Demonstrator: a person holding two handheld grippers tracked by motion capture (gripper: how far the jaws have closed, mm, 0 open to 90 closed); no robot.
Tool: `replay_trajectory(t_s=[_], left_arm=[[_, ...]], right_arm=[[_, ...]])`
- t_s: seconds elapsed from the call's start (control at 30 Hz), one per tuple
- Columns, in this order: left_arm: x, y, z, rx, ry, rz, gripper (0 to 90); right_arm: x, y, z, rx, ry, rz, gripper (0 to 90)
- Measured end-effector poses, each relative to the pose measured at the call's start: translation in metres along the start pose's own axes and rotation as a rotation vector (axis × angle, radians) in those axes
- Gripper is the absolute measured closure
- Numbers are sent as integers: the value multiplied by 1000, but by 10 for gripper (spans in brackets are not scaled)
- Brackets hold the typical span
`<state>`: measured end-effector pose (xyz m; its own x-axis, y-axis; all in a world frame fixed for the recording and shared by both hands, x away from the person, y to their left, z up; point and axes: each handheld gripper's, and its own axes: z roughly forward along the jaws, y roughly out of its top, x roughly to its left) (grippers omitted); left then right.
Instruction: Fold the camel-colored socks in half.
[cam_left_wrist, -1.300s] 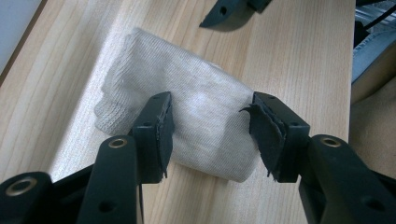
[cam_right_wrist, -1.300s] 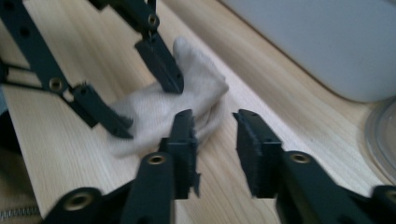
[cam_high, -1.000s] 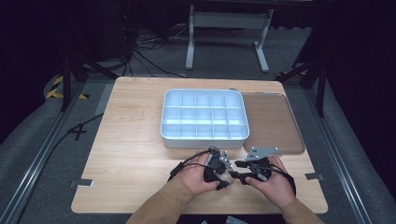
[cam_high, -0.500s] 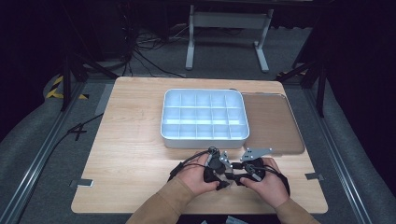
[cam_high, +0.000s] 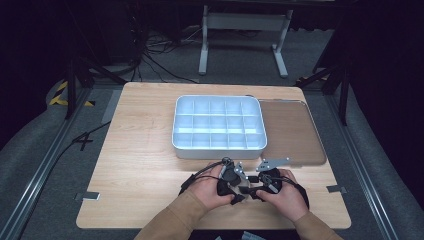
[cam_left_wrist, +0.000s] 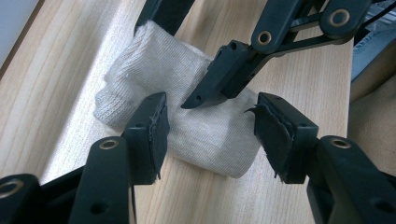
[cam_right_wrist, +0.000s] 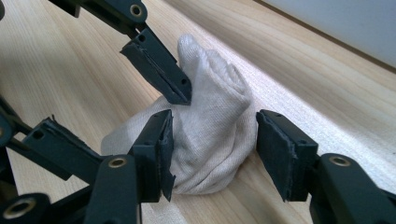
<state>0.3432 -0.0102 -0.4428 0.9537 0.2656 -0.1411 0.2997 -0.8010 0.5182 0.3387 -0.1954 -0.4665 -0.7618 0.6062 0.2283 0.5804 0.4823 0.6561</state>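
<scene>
While no writing shows, both grippers' jaws, just opening, stand spread around the white sock (cam_left_wrist: 205, 130).

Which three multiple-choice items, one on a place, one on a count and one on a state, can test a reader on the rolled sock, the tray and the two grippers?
1. Where does the rolled sock lie?
A. on the wooden table
B. in the white tray
C. on the floor

2. How many rows of compartments has the white tray?
A. two
B. three
C. five

3. How does the left gripper stand?
A. shut on the sock
B. open, the sock between its jaws
C. shut on the tray's rim

Key: 1 A, wood shows all around the sock; 2 B, two dividers cross the tray; 3 B, its right pad stands apart from the sock.
</scene>
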Motion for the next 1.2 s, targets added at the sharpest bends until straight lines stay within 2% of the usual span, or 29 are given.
replay_trajectory(t_s=[0.27,0.33,0.4,0.53,0.73,0.87,1.03,1.2], left_arm=[[0,-2,-4,11,16,0,433],[0,-2,-5,9,14,-16,426],[0,-3,-6,3,10,-11,427],[1,-5,-11,-21,13,-21,422],[2,-8,-18,-43,21,-31,415],[4,-10,-20,-51,25,-40,411],[5,-11,-23,-75,19,-54,415],[7,-12,-31,-82,37,-57,419]], right_arm=[[-4,0,3,9,41,35,477],[-5,0,3,10,59,46,518],[-5,0,3,16,73,56,548],[-3,1,3,25,100,39,632],[-2,3,2,29,104,13,691],[-2,3,2,27,102,3,703],[-2,3,1,24,101,13,715],[1,4,1,18,88,-11,738]])
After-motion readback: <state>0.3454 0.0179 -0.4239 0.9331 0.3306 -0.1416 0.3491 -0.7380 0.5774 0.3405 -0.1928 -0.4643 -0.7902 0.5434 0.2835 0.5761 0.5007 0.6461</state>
